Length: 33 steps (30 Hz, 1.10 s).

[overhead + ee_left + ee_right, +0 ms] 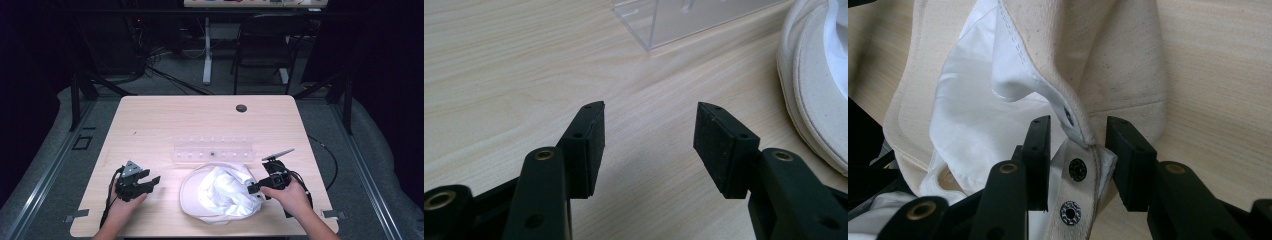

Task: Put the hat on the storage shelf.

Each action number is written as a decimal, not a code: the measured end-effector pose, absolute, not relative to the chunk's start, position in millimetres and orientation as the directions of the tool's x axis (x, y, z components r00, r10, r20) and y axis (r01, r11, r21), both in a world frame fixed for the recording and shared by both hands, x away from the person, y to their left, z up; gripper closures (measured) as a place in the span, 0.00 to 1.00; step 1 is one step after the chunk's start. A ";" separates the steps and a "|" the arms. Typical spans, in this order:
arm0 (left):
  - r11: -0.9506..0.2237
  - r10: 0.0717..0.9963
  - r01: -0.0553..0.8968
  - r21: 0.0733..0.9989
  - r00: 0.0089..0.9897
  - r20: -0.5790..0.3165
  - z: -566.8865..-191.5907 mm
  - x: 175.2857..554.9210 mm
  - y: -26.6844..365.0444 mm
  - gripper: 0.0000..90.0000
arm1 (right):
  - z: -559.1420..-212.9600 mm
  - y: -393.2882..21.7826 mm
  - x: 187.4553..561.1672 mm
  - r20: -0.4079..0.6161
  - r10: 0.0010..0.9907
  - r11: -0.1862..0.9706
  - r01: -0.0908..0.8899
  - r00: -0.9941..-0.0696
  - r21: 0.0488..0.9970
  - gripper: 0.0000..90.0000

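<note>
— Where is the cap now?

— I see the cream cap (220, 192) lying upside down on the table (150, 120), near the front edge, with its white lining showing. A clear plastic rack (212, 149) stands just behind it.

— And the grippers?

— My right gripper (1078, 137) has the cap's snap strap (1078, 172) between its jaws; one pad touches the fabric, the other has a small gap. My left gripper (649, 132) rests wide open and empty, left of the cap.

A cream cap (220, 192) lies upside down near the table's front edge — white lining bunched up, snap strap at its right.
</note>
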<state>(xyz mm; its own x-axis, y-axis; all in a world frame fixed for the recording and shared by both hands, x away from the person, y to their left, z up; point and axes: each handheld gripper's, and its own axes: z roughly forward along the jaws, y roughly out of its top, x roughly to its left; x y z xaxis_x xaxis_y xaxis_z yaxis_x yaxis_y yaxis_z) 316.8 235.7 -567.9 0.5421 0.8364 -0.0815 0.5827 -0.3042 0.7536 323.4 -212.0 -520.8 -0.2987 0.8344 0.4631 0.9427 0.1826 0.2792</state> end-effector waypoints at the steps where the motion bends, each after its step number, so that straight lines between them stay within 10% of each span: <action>1: -0.303 0.837 0.583 0.754 0.541 -0.082 -568.0 316.7 235.6 0.52 | -519.9 -211.6 323.3 0.459 0.838 0.181 0.943 -0.296 0.278 0.75; 33: -0.315 0.834 0.580 0.751 0.547 -0.072 -568.5 317.2 234.7 0.52 | -448.4 -185.6 338.5 0.268 0.917 0.255 0.950 -0.296 0.180 0.90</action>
<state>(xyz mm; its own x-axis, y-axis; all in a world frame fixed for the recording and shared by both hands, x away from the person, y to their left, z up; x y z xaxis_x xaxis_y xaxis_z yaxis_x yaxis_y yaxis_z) 317.2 234.7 -568.5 0.5465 0.8343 -0.0723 0.5801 -0.3149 0.7512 338.5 -185.6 -448.4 -0.2964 0.9168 0.2675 0.9501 0.2546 0.1801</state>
